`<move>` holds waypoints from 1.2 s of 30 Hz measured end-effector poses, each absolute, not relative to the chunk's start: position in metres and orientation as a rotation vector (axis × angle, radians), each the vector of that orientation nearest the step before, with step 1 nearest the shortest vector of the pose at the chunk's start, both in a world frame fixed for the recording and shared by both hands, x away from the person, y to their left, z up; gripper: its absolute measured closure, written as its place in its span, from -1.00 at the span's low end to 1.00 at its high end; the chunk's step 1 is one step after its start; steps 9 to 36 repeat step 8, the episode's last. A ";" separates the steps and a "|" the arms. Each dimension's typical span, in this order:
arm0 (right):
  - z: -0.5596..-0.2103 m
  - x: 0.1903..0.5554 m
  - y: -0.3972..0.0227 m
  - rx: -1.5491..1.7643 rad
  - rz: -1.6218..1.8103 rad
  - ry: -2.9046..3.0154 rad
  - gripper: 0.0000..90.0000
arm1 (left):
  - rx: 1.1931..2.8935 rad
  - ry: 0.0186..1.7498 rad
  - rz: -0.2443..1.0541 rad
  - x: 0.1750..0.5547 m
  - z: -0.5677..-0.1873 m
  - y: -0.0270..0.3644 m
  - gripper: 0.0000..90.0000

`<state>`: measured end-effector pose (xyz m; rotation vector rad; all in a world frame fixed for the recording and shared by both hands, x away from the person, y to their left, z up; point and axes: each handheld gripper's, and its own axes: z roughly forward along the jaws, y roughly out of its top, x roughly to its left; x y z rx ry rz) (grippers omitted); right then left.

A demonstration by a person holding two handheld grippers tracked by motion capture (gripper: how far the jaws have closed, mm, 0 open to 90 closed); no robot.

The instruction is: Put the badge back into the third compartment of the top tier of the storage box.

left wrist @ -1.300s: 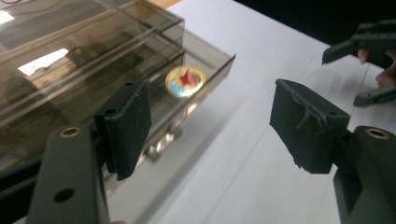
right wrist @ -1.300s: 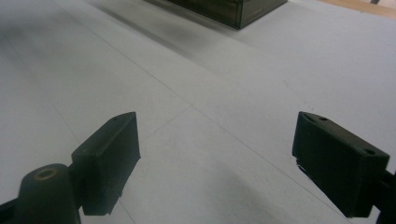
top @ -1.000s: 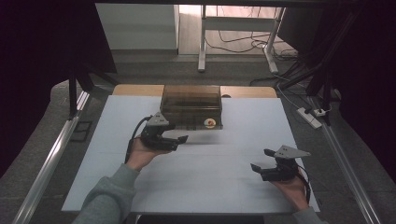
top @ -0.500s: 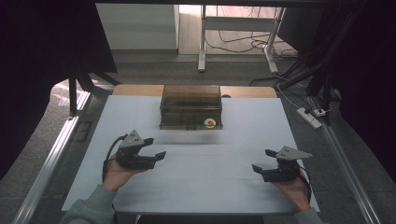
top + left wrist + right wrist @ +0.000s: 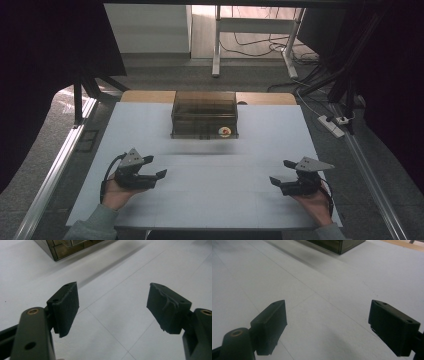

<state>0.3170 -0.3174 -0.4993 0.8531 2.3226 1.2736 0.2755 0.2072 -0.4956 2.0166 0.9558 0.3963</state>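
A dark see-through box (image 5: pixel 204 114) with a closed lid stands at the back middle of the white table (image 5: pixel 210 185); a small round orange-and-white sticker (image 5: pixel 224 131) shows on its front. My left gripper (image 5: pixel 159 167) rests low at the front left, held by a hand, jaws apart with nothing between them; they have just been opening. In the left gripper view the left gripper (image 5: pixel 112 305) frames bare table, with a corner of the box (image 5: pixel 70 246) at the top. My right gripper (image 5: pixel 280 172) sits at the front right, open and empty. The right gripper (image 5: pixel 327 325) faces the box (image 5: pixel 334 243).
The white table top is laid in tiles with thin seams. A wooden strip (image 5: pixel 150 96) runs behind the box. Metal rails (image 5: pixel 55 170) border the table's left and right. A power strip (image 5: pixel 331 125) and cables lie on the floor at the right.
My left gripper has pulled back from the box toward the front left of the table and come down lower. The right gripper has kept still.
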 end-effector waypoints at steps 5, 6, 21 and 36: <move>-0.499 0.317 -0.317 0.849 1.278 2.326 -0.67 | 2.024 0.959 0.385 0.277 -0.498 0.207 -0.43; -0.500 0.317 -0.317 0.849 1.279 2.326 -0.67 | 2.024 0.961 0.384 0.277 -0.499 0.207 -0.43; -0.500 0.317 -0.317 0.850 1.287 2.323 -0.67 | 2.020 0.963 0.383 0.277 -0.498 0.208 -0.43; -0.500 0.317 -0.317 0.850 1.287 2.323 -0.67 | 2.020 0.963 0.383 0.277 -0.498 0.208 -0.43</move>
